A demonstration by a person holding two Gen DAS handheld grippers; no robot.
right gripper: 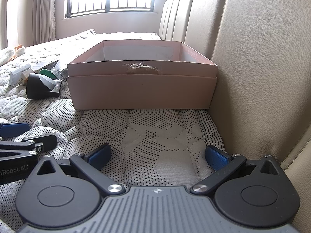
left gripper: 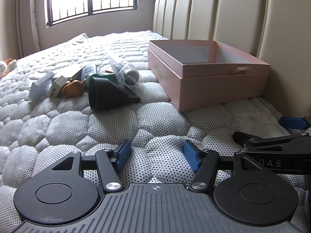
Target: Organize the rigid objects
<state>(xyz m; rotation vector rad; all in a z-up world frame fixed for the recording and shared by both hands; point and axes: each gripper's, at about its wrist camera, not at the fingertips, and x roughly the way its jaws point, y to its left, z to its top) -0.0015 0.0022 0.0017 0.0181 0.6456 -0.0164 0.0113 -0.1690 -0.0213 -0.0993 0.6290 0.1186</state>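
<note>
An open pink box (left gripper: 210, 77) stands on the mattress against the headboard; it fills the middle of the right wrist view (right gripper: 141, 91). To its left lies a pile: a black cone-shaped nozzle (left gripper: 108, 94), a clear bag with dark parts (left gripper: 126, 71), a green piece (left gripper: 101, 77), an orange figurine (left gripper: 72, 88), a white plug (left gripper: 57, 87) and a white flat box (left gripper: 39, 86). My left gripper (left gripper: 157, 155) is open and empty, low over the mattress, short of the pile. My right gripper (right gripper: 158, 155) is open and empty, in front of the box.
The quilted mattress (left gripper: 97, 128) runs back to a barred window (left gripper: 89, 0). The beige padded headboard (right gripper: 262, 58) stands close on the right. A white and orange plush (left gripper: 5, 66) lies at the far left edge. The nozzle shows in the right wrist view (right gripper: 40, 87).
</note>
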